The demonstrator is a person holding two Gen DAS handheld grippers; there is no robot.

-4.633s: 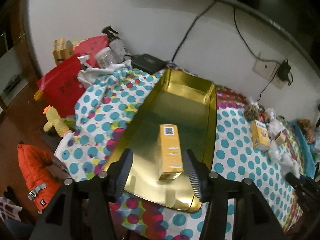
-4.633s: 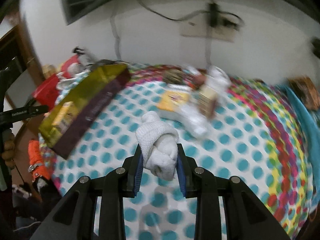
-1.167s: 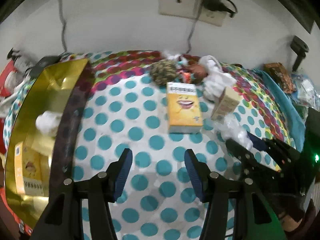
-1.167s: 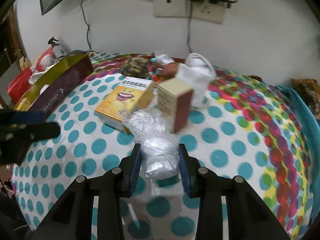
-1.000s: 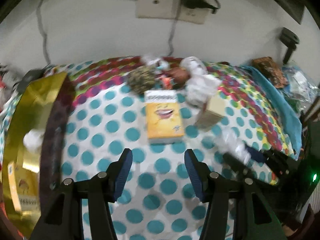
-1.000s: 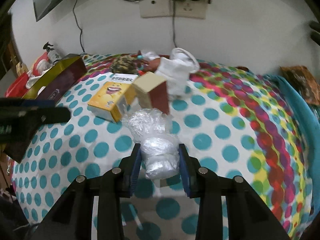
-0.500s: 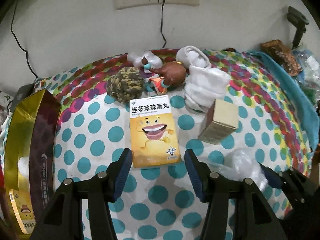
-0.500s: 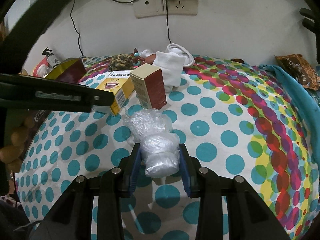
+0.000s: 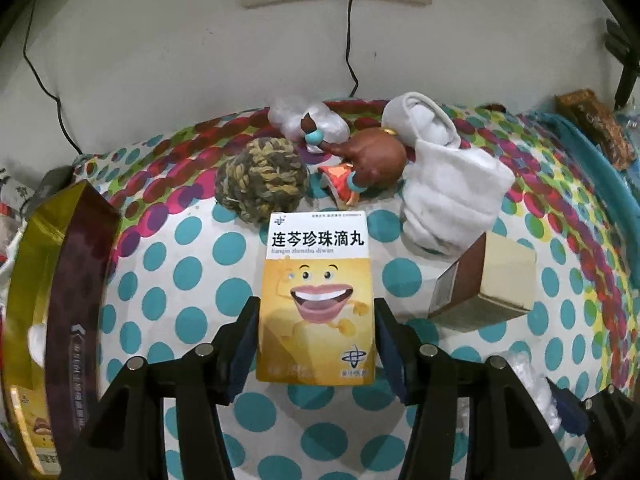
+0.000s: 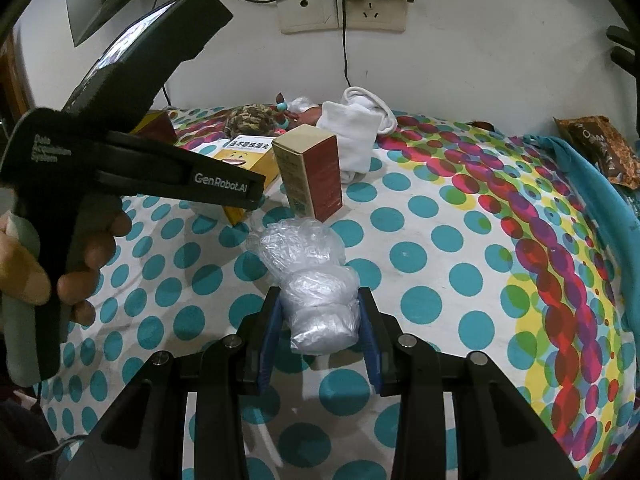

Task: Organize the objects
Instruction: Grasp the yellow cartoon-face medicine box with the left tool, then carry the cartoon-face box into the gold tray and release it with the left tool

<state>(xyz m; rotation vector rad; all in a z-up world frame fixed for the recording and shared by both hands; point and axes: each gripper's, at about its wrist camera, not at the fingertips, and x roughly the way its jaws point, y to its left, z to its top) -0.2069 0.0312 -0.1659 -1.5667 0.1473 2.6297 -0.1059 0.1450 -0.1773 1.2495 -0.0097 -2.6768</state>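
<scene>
The left hand-held gripper (image 9: 316, 344) reached low over the polka-dot surface (image 9: 188, 280), its fingers straddling the near end of the yellow box (image 9: 316, 296); whether they pressed it I cannot tell. The box lay flat, long axis pointing away toward the wall, between the gold tray (image 9: 28, 280) and a brown carton (image 9: 484, 284). The right hand-held gripper (image 10: 318, 324) was closed snugly on a crumpled plastic bag (image 10: 316, 280), held just above the surface.

A polka-dot cloth (image 9: 168, 280) covers the counter. On it lie a yellow medicine box (image 9: 316, 300), a brown carton (image 9: 486, 284), a woven ball (image 9: 262, 178), white socks (image 9: 448, 196) and a gold tray (image 9: 36, 264) at the left edge.
</scene>
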